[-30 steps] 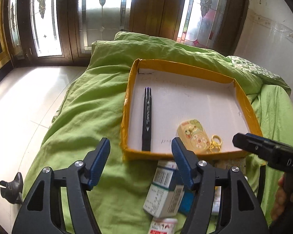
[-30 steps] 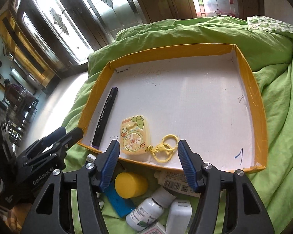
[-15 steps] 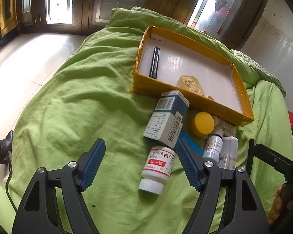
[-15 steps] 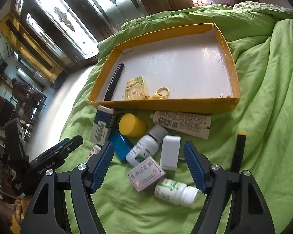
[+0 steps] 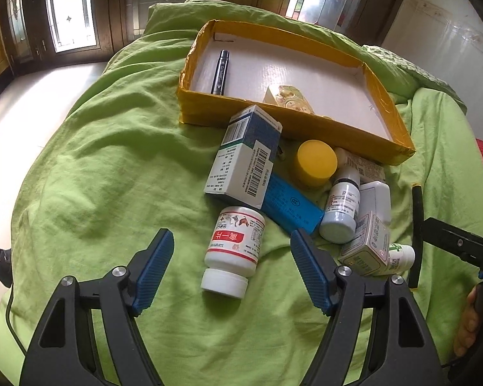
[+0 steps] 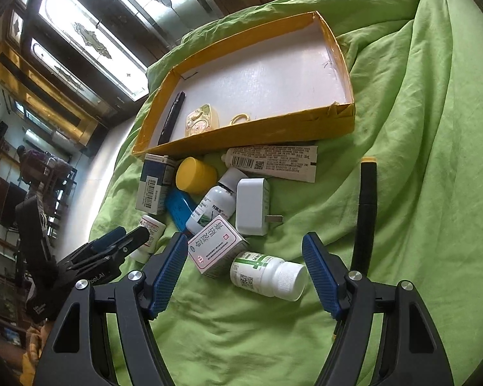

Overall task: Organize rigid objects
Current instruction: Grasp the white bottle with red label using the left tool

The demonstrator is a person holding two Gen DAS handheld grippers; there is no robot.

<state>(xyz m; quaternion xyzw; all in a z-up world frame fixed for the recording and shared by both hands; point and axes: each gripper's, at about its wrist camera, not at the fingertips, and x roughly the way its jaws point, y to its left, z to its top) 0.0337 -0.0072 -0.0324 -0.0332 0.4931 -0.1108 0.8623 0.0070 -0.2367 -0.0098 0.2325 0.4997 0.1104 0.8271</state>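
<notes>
Both grippers have pulled back from the yellow tray; the pile near it now fills view. Left gripper gapes over the red-label bottle; right gripper released around the green-label bottle.

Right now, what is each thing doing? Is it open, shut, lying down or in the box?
Box: open, no lid, on the green cover.
Black pen: lying in the box.
Red-label bottle: on its side, cap on.
Green-label bottle: on its side, cap on.
Yellow jar: lid on, outside the box.
Plug: unplugged, lying flat.
Left gripper: jaws open, holding nothing.
Right gripper: jaws open, holding nothing.
</notes>
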